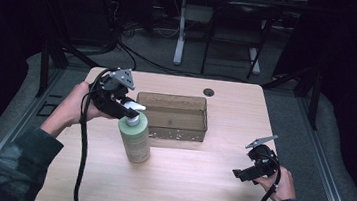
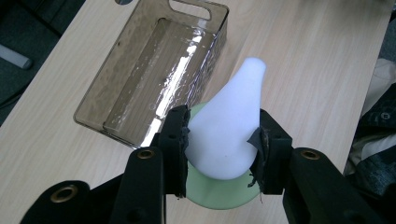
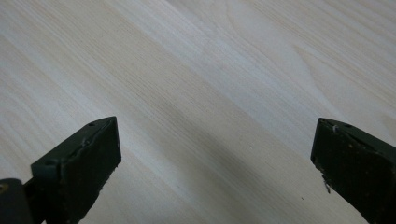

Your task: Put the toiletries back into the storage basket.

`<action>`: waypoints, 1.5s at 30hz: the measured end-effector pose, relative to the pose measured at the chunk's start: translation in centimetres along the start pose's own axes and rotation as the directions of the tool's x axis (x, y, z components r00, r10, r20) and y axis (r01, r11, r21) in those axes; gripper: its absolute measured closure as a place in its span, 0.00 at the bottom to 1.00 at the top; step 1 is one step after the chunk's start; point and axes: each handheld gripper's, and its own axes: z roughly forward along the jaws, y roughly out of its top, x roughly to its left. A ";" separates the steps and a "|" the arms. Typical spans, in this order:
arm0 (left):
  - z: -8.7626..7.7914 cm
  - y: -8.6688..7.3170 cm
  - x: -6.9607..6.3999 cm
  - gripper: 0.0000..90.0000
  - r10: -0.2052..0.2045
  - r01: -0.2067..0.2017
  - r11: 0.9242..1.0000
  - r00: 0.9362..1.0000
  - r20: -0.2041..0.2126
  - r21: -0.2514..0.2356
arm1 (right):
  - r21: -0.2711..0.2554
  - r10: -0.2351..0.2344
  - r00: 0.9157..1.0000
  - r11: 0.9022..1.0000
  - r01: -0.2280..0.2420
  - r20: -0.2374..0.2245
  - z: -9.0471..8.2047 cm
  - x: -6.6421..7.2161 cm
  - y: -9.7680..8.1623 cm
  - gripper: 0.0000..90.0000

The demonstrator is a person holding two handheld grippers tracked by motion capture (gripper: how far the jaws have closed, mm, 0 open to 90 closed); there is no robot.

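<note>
A pale green pump bottle (image 1: 134,138) stands upright on the wooden table (image 1: 198,183), just in front of the left end of a clear brownish bin (image 1: 172,116). My left gripper (image 1: 130,108) is shut on the bottle's white pump head (image 2: 229,123), with both pads pressed against its sides. Below the head the green bottle shoulder (image 2: 219,191) shows. The bin (image 2: 149,70) lies beyond it, with nothing inside. My right gripper (image 1: 240,174) rests low over the table at the front right, its jaws wide open over bare wood (image 3: 210,93) with nothing between them.
A small round hole (image 1: 209,92) sits in the tabletop behind the bin. Table legs and cables stand on the dark floor beyond the far edge. A person's forearms in dark sleeves come in from the bottom corners.
</note>
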 end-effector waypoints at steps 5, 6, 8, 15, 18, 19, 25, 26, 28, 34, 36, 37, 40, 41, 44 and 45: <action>-0.6 0.4 -0.2 0.69 0.010 -0.010 1.000 1.000 -0.008 -0.001 | -0.003 0.000 1.000 1.000 0.000 0.005 -0.1 0.0 -0.1 0.01; -0.8 0.6 -0.2 0.69 0.009 -0.009 1.000 1.000 -0.007 -0.004 | -0.003 0.003 1.000 1.000 -0.003 0.004 -0.1 0.0 0.0 0.01; -1.0 0.7 -0.2 0.69 0.016 -0.016 1.000 1.000 -0.005 -0.001 | -0.002 0.001 1.000 1.000 -0.001 0.005 -0.1 0.1 0.0 0.01; -1.4 1.3 -0.3 0.69 0.013 -0.013 1.000 1.000 -0.009 -0.001 | -0.002 0.010 1.000 1.000 -0.010 0.001 -0.1 0.1 -0.1 0.00; -1.8 1.6 -0.5 0.69 0.020 -0.020 1.000 1.000 -0.015 -0.001 | -0.002 0.011 1.000 1.000 -0.011 0.001 -0.1 0.1 -0.1 0.00; -2.1 1.8 -0.7 0.69 0.030 -0.030 0.999 0.999 -0.027 -0.011 | 0.000 0.010 1.000 1.000 -0.010 -0.001 -0.1 0.1 -0.1 0.00; -2.9 2.4 -0.6 0.69 0.036 -0.036 0.999 0.999 -0.030 -0.017 | 0.000 0.011 1.000 1.000 -0.011 0.000 -0.1 0.1 -0.1 0.00; -3.0 2.6 -0.6 0.69 0.044 -0.044 0.999 0.999 -0.028 -0.018 | 0.000 0.012 1.000 1.000 -0.012 0.001 -0.1 0.1 -0.1 0.00; -3.2 2.8 -0.6 0.69 0.043 -0.044 0.999 0.999 -0.028 -0.018 | -0.004 0.011 1.000 1.000 -0.011 0.002 -0.1 0.1 -0.1 0.00; -3.5 3.3 -0.6 0.69 0.059 -0.060 0.998 0.997 -0.041 -0.017 | -0.006 0.014 1.000 1.000 -0.014 -0.001 -0.1 0.0 -0.1 0.00; -3.6 3.6 -0.7 0.69 0.065 -0.066 0.998 0.997 -0.040 -0.013 | -0.005 0.010 1.000 1.000 -0.010 0.001 -0.1 0.0 -0.1 0.00; -3.6 3.7 -0.7 0.69 0.065 -0.066 0.998 0.997 -0.042 -0.013 | -0.006 0.008 1.000 1.000 -0.008 0.001 -0.1 0.1 -0.2 0.00; -3.9 4.0 -0.6 0.69 0.067 -0.067 0.998 0.997 -0.044 -0.017 | -0.006 0.009 1.000 1.000 -0.009 0.004 -0.1 0.0 -0.2 0.00; -3.9 4.1 -0.7 0.69 0.070 -0.070 0.997 0.996 -0.047 -0.013 | -0.007 0.009 1.000 1.000 -0.009 0.003 -0.2 0.0 -0.2 0.00; -4.2 4.3 -0.7 0.69 0.080 -0.081 0.997 0.996 -0.045 -0.008 | -0.009 0.013 1.000 1.000 -0.013 -0.001 -0.2 0.0 -0.2 0.00; -4.3 4.4 -0.7 0.69 0.085 -0.086 0.996 0.995 -0.047 -0.008 | -0.008 0.013 1.000 1.000 -0.013 -0.002 -0.1 0.0 -0.2 0.00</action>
